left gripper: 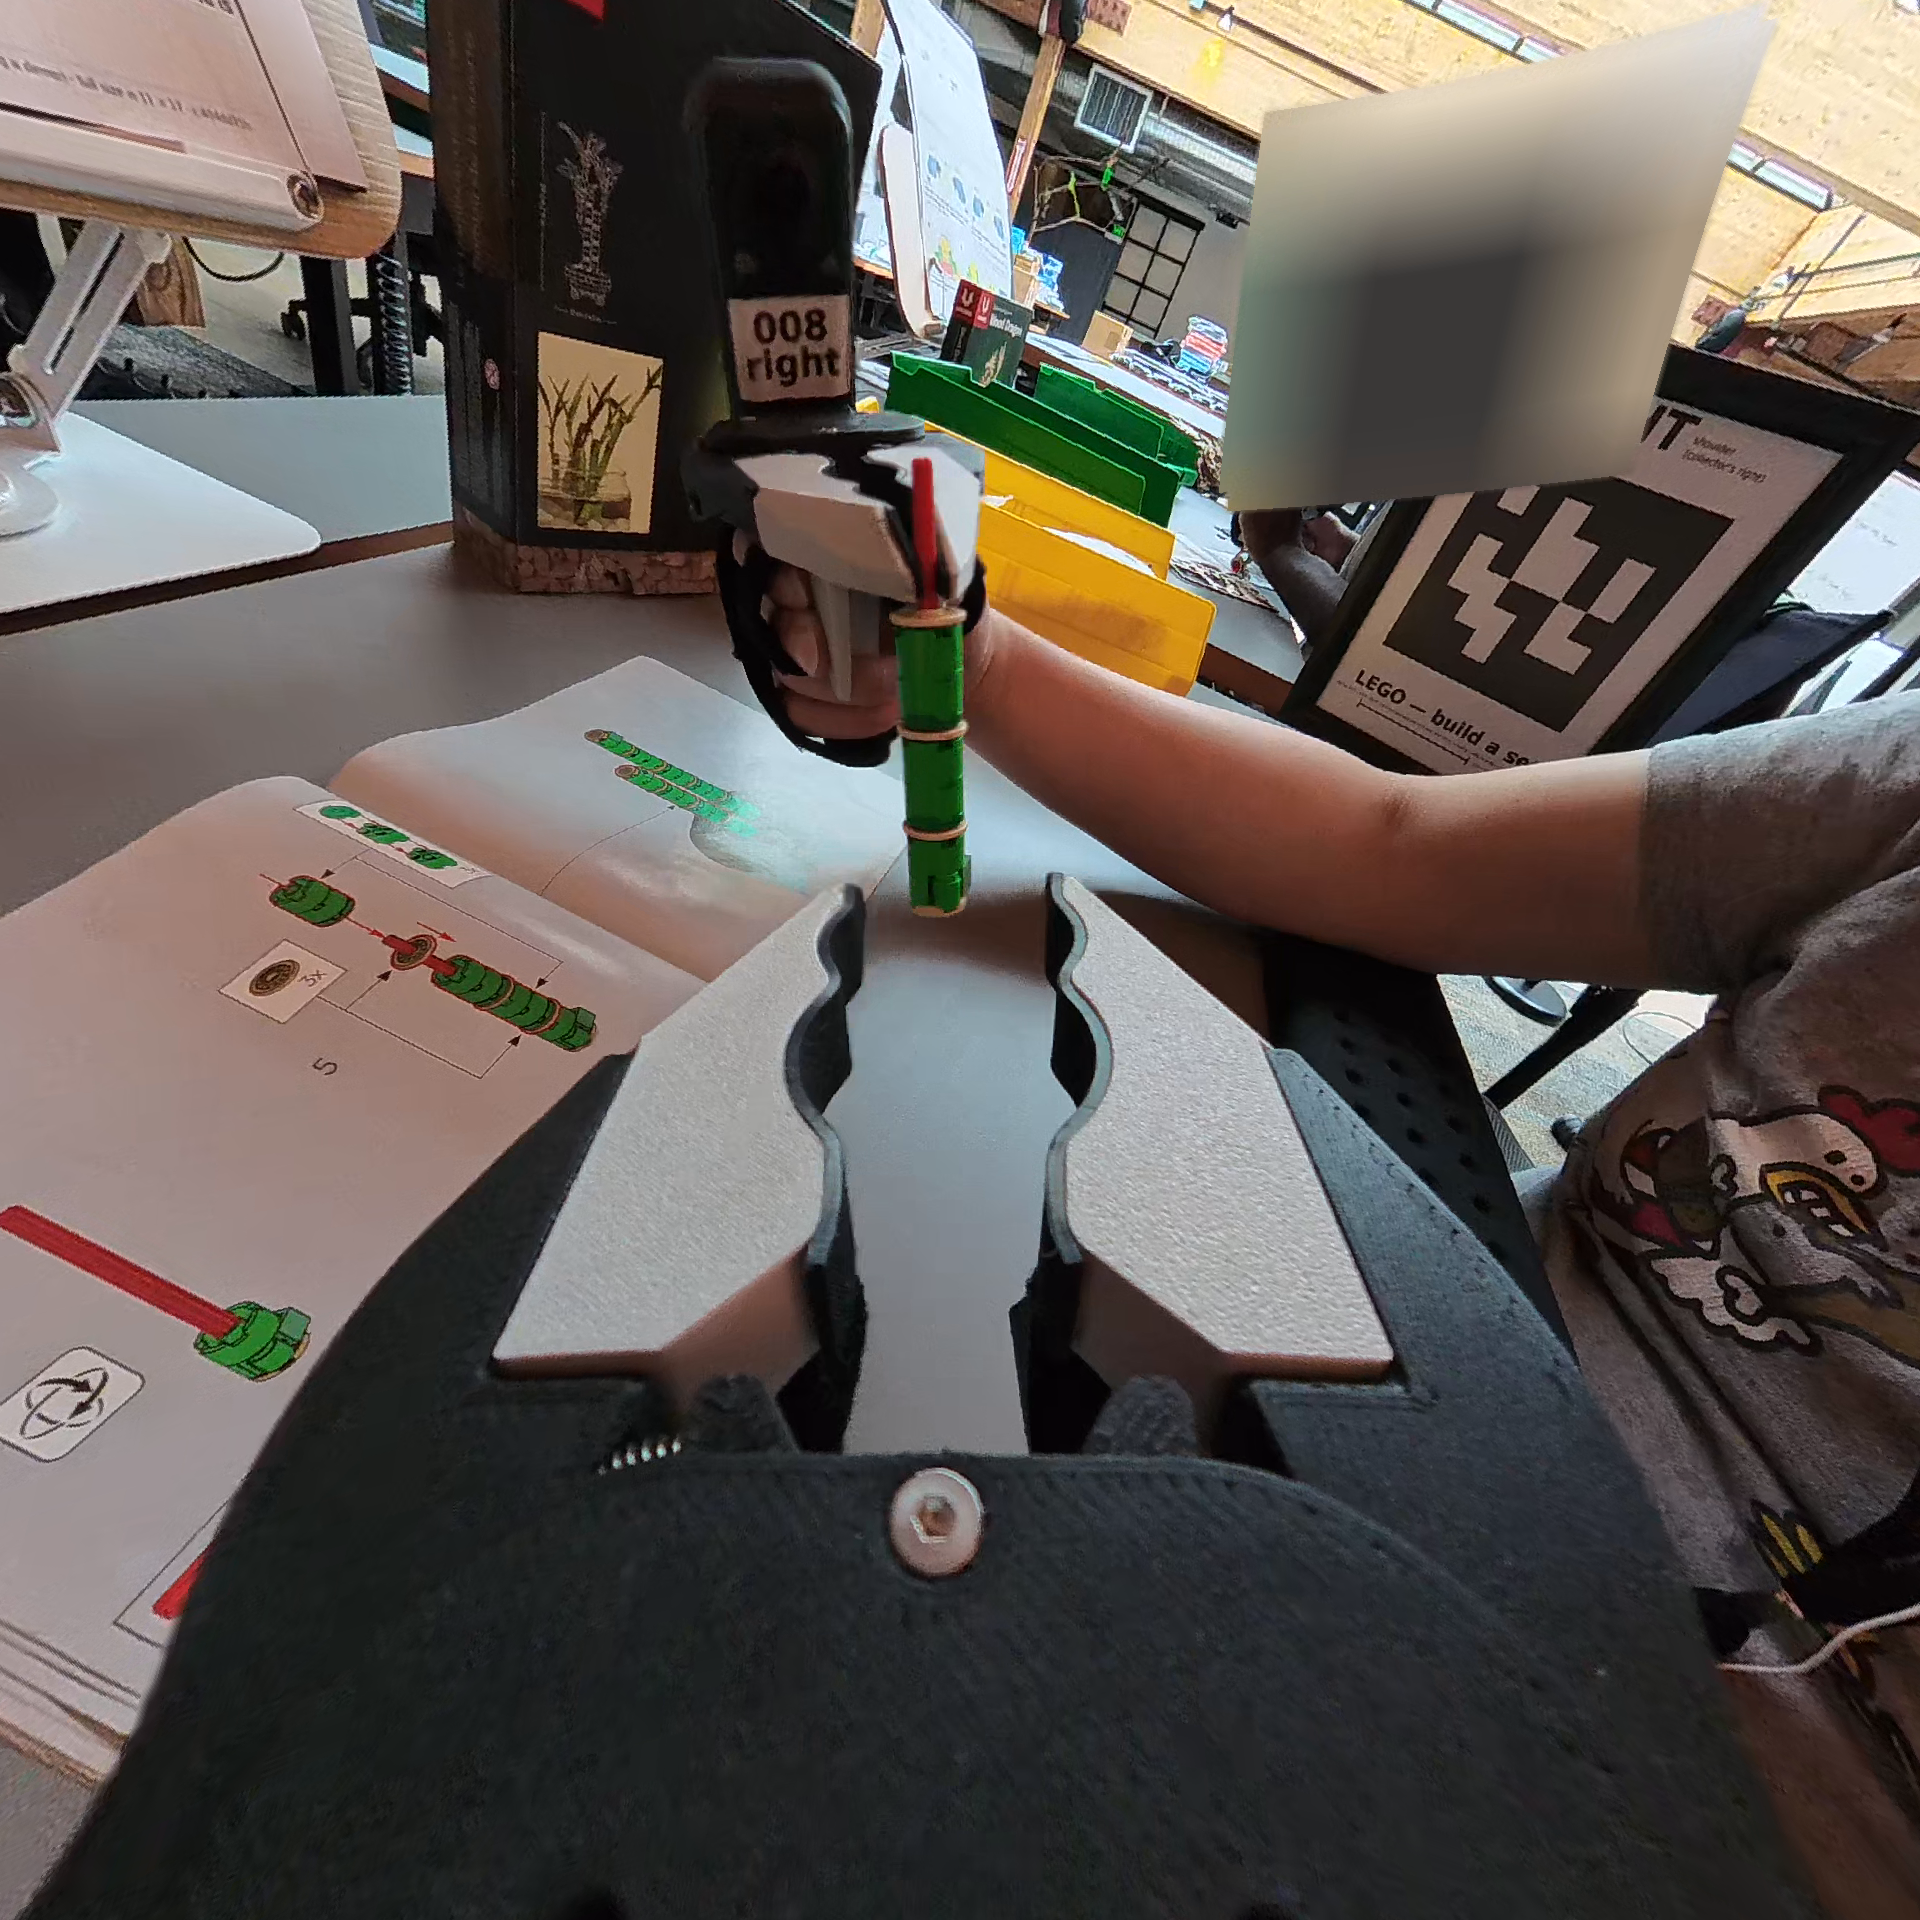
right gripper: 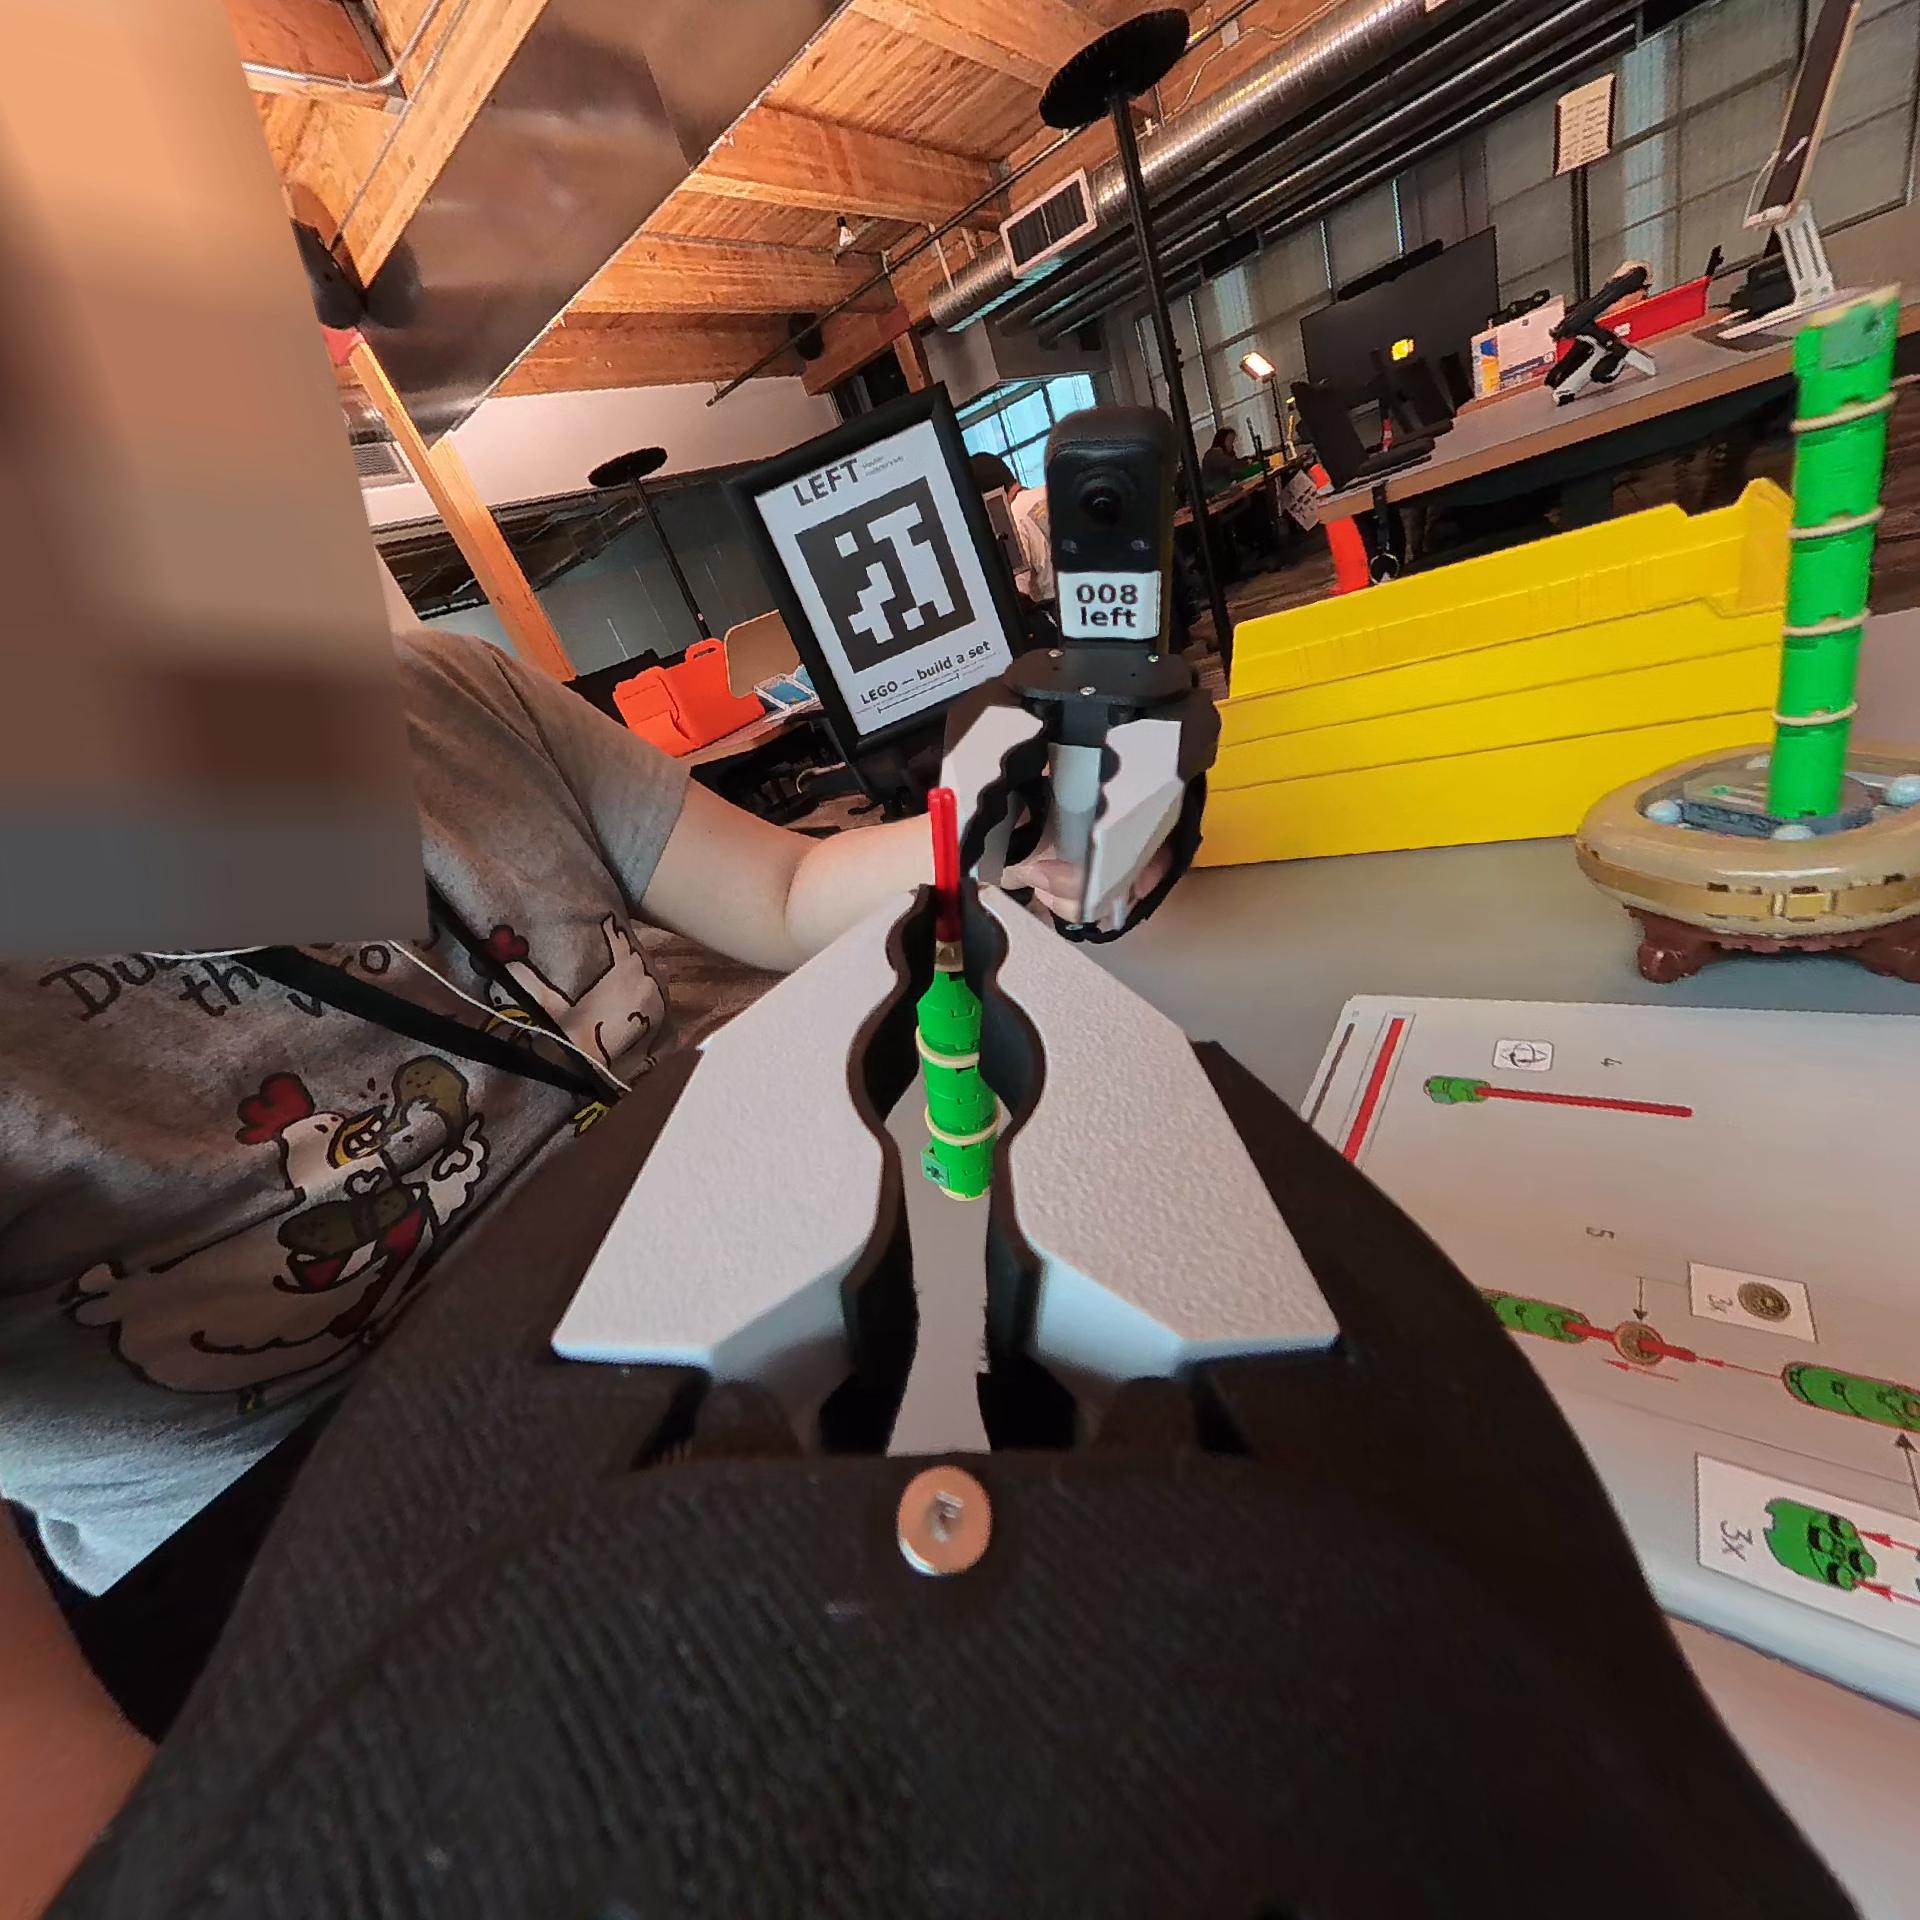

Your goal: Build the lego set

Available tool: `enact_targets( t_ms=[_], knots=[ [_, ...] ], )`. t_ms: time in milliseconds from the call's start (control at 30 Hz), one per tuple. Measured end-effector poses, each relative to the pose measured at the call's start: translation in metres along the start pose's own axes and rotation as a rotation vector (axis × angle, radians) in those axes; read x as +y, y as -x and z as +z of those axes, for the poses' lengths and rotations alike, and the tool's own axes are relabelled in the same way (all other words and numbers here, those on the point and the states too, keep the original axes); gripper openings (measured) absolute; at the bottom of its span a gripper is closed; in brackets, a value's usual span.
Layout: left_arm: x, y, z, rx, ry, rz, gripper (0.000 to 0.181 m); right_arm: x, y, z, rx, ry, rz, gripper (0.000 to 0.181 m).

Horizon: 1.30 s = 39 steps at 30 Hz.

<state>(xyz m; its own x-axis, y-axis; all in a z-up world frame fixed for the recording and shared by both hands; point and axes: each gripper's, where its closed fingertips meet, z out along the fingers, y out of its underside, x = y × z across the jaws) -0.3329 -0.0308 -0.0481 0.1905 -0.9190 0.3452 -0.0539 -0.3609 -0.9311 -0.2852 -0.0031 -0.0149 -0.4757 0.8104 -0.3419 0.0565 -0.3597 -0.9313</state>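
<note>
left gripper [left gripper: 954, 904] spread, empty; right gripper [right gripper: 948, 925] pinching red axle [right gripper: 943, 847] of green stalk [right gripper: 956, 1091] above table [left gripper: 312, 665].

Our left claw [left gripper: 954, 914] has two pale grey, grainy fingers [left gripper: 717, 1143] with wavy black inner edges, set in a black ribbed body. A silver hex screw [left gripper: 936, 1521] sits at the body's centre, with a small coil spring [left gripper: 639, 1450] to the left of that screw. Our right claw [right gripper: 948, 925] is built the same, with its own silver screw [right gripper: 943, 1519]. Above each claw, seen from the other's view, rises a black camera with a white label. We wear a grey short-sleeved shirt [right gripper: 343, 1091] printed with cartoon chickens, and a black strap [right gripper: 416, 1023] crosses it.
</note>
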Motion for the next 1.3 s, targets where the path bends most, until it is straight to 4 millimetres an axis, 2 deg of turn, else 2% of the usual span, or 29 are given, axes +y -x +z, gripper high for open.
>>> enact_targets(
  t_ms=[67, 200, 367, 500, 600, 767, 833, 900, 967, 1000, 1067, 1200, 1300],
  knots=[
    [-0.003, 0.005, -0.001, -0.041, -0.019, 0.012, 0.044, -0.002, 0.000, 0.007, 0.010, 0.012, -0.014, 0.002],
    [-0.013, 0.002, -0.004, -0.052, -0.068, 0.050, 0.049, -0.007, -0.008, 0.029, 0.074, 0.027, -0.005, 0.002],
    [-0.023, -0.020, -0.005, 0.072, -0.123, 0.033, 0.045, -0.009, 0.001, 0.064, 0.042, 0.049, -0.031, 0.003],
    [-0.021, -0.032, 0.000, 0.131, -0.114, 0.035, 0.037, -0.012, 0.011, 0.077, 0.004, 0.041, -0.055, 0.003],
    [-0.019, -0.036, 0.002, 0.143, -0.101, 0.037, 0.027, -0.014, 0.014, 0.078, -0.008, 0.027, -0.068, 0.002],
    [-0.020, -0.031, 0.001, 0.115, -0.105, 0.027, 0.015, -0.016, 0.013, 0.077, -0.012, -0.002, -0.067, 0.002],
    [-0.021, -0.028, 0.001, 0.088, -0.106, 0.040, 0.015, -0.019, 0.008, 0.076, 0.017, -0.024, -0.075, 0.018],
    [-0.023, -0.023, -0.003, 0.040, -0.114, 0.077, 0.015, -0.033, -0.005, 0.068, 0.117, -0.101, -0.114, 0.033],
    [-0.027, -0.017, -0.010, 0.003, -0.129, 0.098, 0.015, -0.041, -0.015, 0.049, 0.213, -0.169, -0.140, 0.048],
    [-0.031, -0.013, -0.015, -0.022, -0.147, 0.105, 0.015, -0.039, -0.024, 0.039, 0.281, -0.168, -0.145, 0.047],
    [-0.039, -0.003, -0.029, -0.075, -0.190, 0.105, 0.015, -0.013, -0.040, 0.032, 0.389, -0.053, -0.149, 0.045],
    [-0.056, 0.009, -0.057, -0.117, -0.292, 0.077, 0.015, 0.065, -0.058, 0.055, 0.440, 0.322, -0.149, 0.043],
    [-0.064, 0.012, -0.070, -0.132, -0.342, 0.065, 0.015, 0.102, -0.063, 0.067, 0.433, 0.495, -0.156, 0.040]
  ],
)
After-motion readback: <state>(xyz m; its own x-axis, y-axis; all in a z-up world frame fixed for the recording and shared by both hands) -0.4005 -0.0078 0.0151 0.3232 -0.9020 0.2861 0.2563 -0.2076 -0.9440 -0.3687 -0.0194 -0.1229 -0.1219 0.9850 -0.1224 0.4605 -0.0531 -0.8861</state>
